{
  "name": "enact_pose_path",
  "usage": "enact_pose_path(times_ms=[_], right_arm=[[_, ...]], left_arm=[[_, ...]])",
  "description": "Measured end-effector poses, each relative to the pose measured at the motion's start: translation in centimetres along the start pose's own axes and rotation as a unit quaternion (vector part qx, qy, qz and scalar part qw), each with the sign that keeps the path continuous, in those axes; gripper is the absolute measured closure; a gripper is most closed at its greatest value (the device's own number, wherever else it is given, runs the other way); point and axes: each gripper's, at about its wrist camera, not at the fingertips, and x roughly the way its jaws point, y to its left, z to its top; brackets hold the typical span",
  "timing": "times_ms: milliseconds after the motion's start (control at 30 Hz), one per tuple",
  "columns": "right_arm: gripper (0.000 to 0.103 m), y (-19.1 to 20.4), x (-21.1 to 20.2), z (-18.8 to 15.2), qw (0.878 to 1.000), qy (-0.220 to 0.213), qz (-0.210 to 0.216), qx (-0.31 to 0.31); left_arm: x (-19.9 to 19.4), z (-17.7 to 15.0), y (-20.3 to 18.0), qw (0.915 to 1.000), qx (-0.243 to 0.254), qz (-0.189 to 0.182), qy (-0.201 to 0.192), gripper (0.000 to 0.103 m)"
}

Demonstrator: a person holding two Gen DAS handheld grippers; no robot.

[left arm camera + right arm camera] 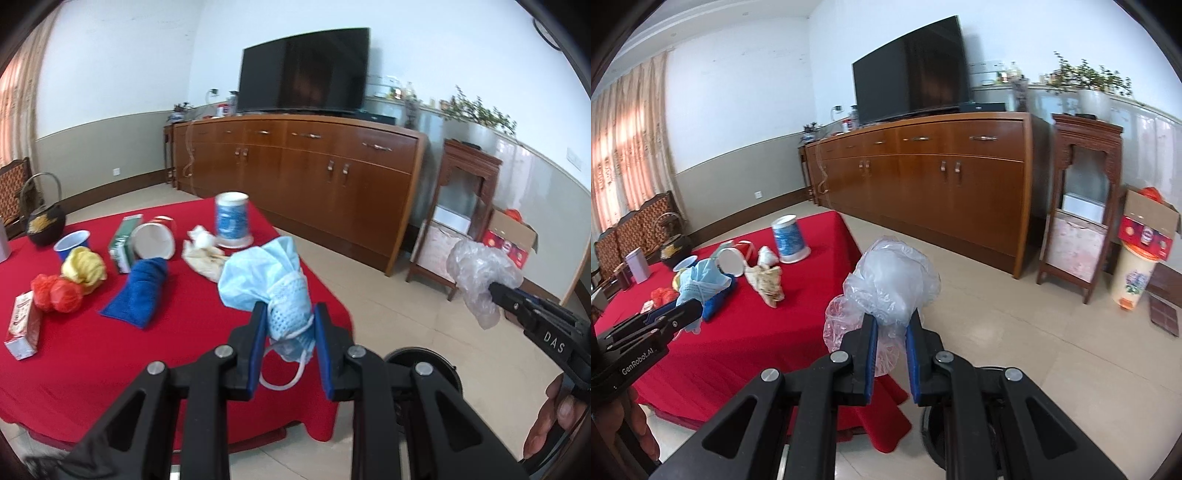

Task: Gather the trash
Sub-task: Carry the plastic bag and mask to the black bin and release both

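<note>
Left claw (pixel 289 325) pinches a crumpled blue face mask (pixel 264 275); right claw (pixel 891 325) is closed around a clear plastic bag (pixel 892 284), both above the bench (pixel 92 354) edge.

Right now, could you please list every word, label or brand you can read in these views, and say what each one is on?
"DAS" on the right tool, seen from the left wrist.
"GenRobot.AI" on the left tool, seen from the right wrist.
Carton: print too blurred to read.
Green box: print too blurred.
Red box: label too small to read.
Blue-patterned cup: no legible text.
</note>
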Motion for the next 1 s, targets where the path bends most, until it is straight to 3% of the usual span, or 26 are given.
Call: enact_pose_path(times_ms=[500,1000], right_arm=[[0.088,-9.8,-1.0,-4.4,0.996,0.04,-0.066,0.042],[0.087,-13.8,4.4,-9.8,0.991,0.106,-0.064,0.055]], left_arm=[[3.4,-2.7,-11.7,0.9928,0.071,-0.086,0.044,0.076],[8.6,-7.1,-16.2,0.9838,0.087,-0.109,0.113,0.076]])
